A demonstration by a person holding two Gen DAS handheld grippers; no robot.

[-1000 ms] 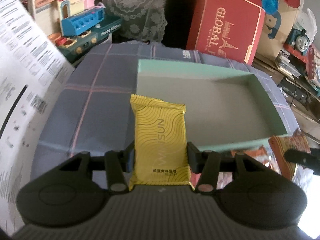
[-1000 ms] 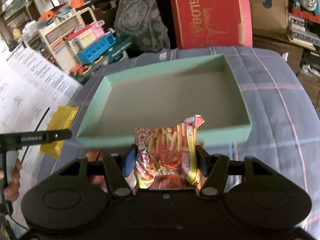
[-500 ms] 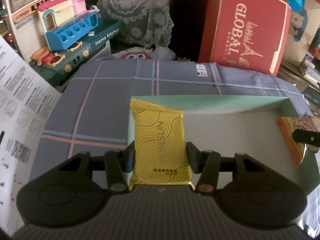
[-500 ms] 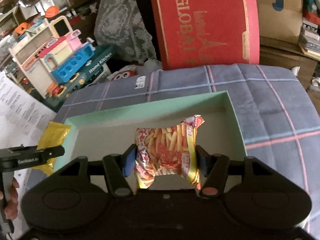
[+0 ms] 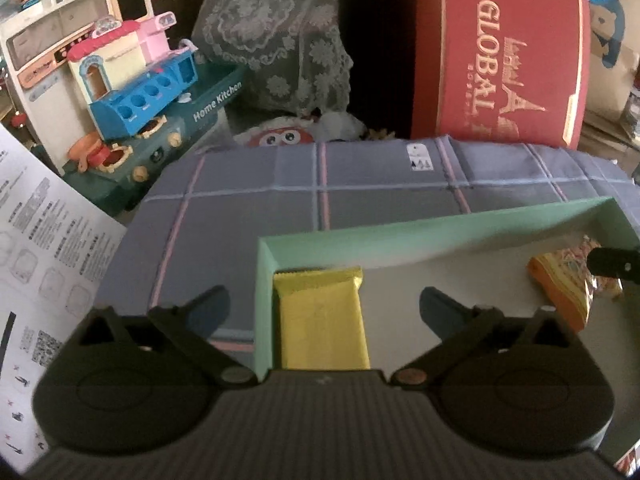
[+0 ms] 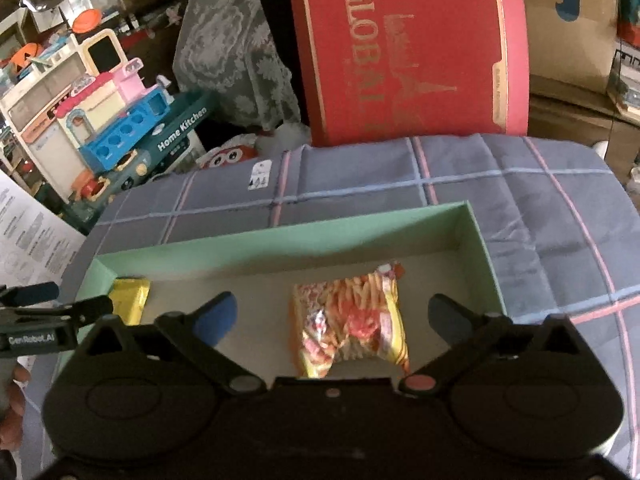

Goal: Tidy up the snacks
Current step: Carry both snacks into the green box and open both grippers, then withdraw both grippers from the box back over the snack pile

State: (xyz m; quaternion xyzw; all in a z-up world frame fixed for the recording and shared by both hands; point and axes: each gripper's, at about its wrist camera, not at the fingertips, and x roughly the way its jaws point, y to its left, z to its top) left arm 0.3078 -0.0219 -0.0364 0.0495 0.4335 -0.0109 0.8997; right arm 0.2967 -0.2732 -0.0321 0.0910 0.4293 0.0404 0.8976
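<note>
Mint-green cardboard forms the shallow box [image 5: 420, 236] that sits on the plaid-covered bench [image 5: 248, 208] and receives both snacks. The left claw [image 5: 322, 308] is opening, its blue-padded fingers [image 5: 208, 312] splayed wide and clear of the yellow snack bar [image 5: 322, 320], which lies flat on the box floor between them, tight against the box's left wall. One finger stands outside that wall, the other inside. The right claw [image 6: 332, 314] is likewise opening, fingers [image 6: 214, 318] wide apart and touching nothing; the crinkled fries packet [image 6: 352, 320] lies on the box floor between them, near the middle of the box. In the right wrist view the yellow bar [image 6: 130, 298] rests in the far left corner, well apart from the fries packet.
</note>
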